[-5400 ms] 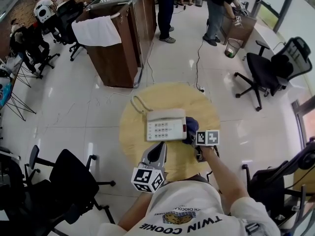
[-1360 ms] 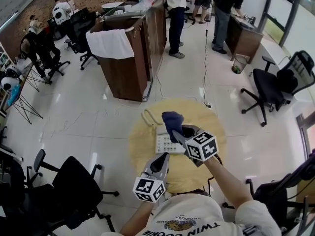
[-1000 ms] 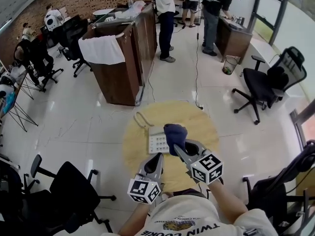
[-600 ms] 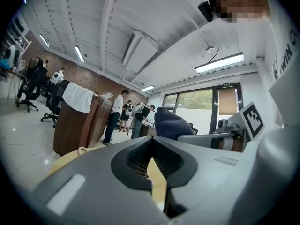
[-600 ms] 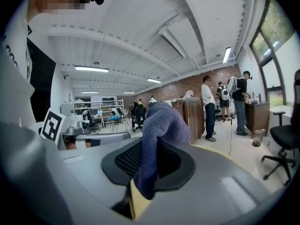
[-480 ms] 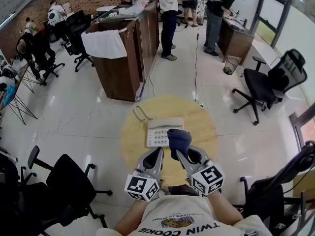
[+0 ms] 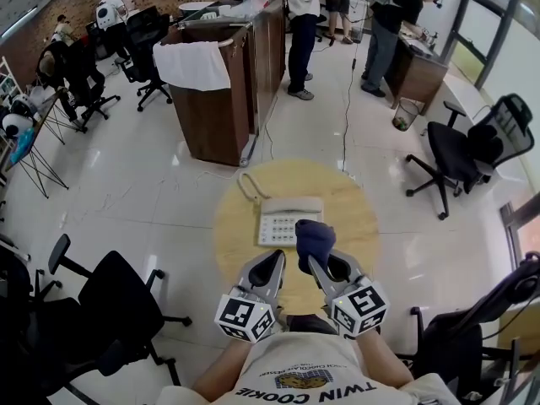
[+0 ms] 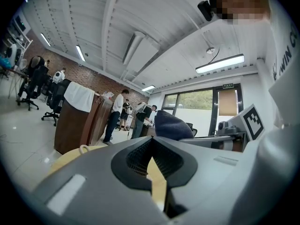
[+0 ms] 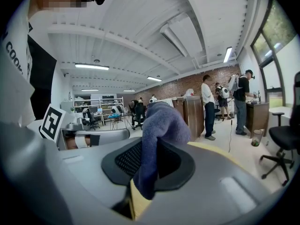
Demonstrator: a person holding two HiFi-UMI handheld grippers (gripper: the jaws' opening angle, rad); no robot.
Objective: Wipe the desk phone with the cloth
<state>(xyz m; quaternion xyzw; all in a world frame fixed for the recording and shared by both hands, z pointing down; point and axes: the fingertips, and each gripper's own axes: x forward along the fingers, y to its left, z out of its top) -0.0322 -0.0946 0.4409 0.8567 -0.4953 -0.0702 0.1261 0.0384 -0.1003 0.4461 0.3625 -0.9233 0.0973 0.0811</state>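
Note:
The white desk phone (image 7: 290,218) lies on a round wooden table (image 7: 354,213), handset at its far side, keypad toward me. A dark blue cloth (image 7: 315,236) sticks up from my right gripper (image 7: 315,261), which is shut on it and held near the table's front edge, just right of the phone's near corner. In the right gripper view the cloth (image 9: 161,123) bulges above the shut jaws. My left gripper (image 7: 275,259) hovers beside it on the left, shut, with nothing between its jaws (image 8: 152,142). The left gripper view shows the cloth (image 8: 172,125) to its right.
The phone's coiled cord (image 7: 247,188) loops off the table's far left. A brown counter with a white towel (image 7: 196,64) stands behind. Black office chairs sit at the left (image 7: 118,302) and right (image 7: 462,152). People (image 7: 302,11) stand farther back.
My right gripper has drawn the cloth back from over the phone's keypad toward my body. The left gripper has stayed by the table's front edge.

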